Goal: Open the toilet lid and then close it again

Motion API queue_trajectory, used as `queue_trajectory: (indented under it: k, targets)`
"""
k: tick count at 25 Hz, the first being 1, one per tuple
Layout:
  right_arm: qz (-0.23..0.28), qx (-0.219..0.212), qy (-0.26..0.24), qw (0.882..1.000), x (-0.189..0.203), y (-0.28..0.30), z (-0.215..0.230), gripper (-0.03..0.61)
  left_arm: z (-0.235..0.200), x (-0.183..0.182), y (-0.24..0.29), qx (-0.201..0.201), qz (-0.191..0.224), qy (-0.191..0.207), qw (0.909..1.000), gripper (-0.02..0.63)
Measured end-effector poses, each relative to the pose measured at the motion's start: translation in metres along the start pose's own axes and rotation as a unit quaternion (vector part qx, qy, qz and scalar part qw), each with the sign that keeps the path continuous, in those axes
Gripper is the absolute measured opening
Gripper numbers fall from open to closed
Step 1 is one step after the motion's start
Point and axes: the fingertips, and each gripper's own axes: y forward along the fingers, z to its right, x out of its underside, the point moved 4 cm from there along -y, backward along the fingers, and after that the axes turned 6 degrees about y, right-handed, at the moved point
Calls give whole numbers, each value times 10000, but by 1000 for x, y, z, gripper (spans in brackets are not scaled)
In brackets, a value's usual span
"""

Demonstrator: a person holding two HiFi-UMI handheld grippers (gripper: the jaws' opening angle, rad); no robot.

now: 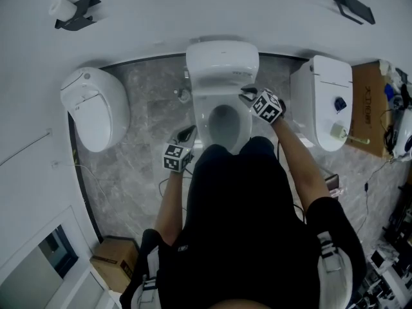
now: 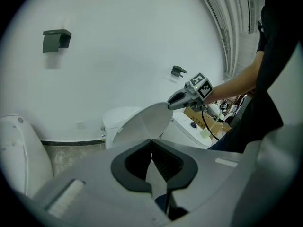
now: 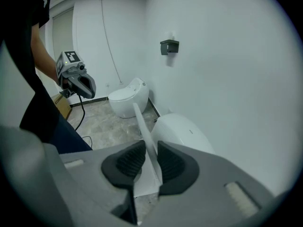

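The middle white toilet (image 1: 222, 60) stands in front of me, its bowl showing. Its lid (image 2: 144, 124) is tilted up, partway between flat and upright. My right gripper (image 1: 248, 95) is shut on the lid's free edge; in the right gripper view the thin lid edge (image 3: 142, 122) runs between the two dark pads of the right gripper (image 3: 147, 148). The left gripper view shows that gripper (image 2: 171, 105) at the lid's top rim. My left gripper (image 1: 187, 134) hangs to the left of the bowl, shut, holding nothing and clear of the toilet.
A second toilet (image 1: 96, 108) stands at the left and a third (image 1: 328, 102) at the right. A cardboard box (image 1: 116, 259) sits on the floor at the lower left. Cardboard and cables (image 1: 368, 102) lie at the right. Black holders (image 1: 74, 11) hang on the wall.
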Motion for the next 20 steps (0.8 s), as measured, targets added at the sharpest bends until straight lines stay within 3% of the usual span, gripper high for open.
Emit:
queue_trajectory:
  k: [7,20]
  targets:
    - [29,59,67,10000,-11,9,30,78,-4,6,-6,-125,-114,28,9999,11]
    - [28,95,99,9999,-27,25,79,71,7,20,-13,-460,-232,-372,9980,11]
